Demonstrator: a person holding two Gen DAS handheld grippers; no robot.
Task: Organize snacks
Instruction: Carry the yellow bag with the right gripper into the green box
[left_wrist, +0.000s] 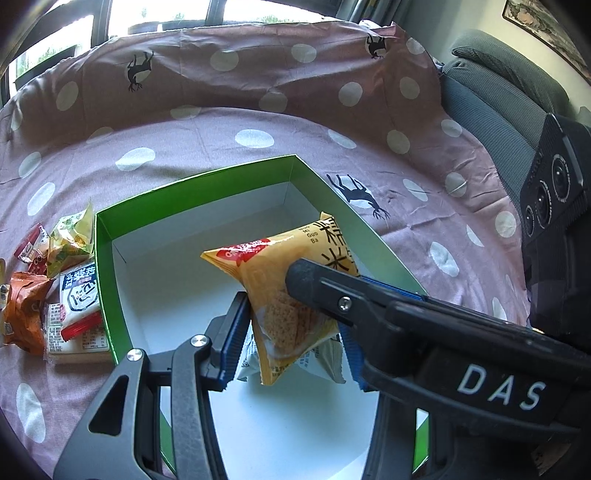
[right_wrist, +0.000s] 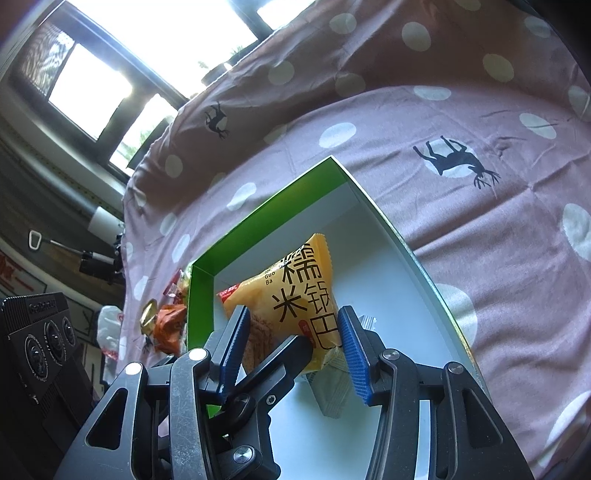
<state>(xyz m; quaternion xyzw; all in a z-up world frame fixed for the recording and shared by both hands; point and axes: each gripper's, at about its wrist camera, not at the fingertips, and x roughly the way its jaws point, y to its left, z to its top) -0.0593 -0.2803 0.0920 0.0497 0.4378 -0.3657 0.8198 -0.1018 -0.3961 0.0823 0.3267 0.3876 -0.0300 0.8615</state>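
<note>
Hovering over the green box (left_wrist: 107, 258), the puffy yellow rice-cracker packet (left_wrist: 280, 295) sits pinched between both grippers' narrowed jaws, light, slippery and crushable, best held by its sealed edge.

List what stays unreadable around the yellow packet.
Left wrist view: the right gripper crosses the yellow packet, hiding some print.
Both views: the white packet lies under it, label hidden.
Whether left gripper or right grips it: cannot tell.
Green box near wall: behind the grippers.
</note>
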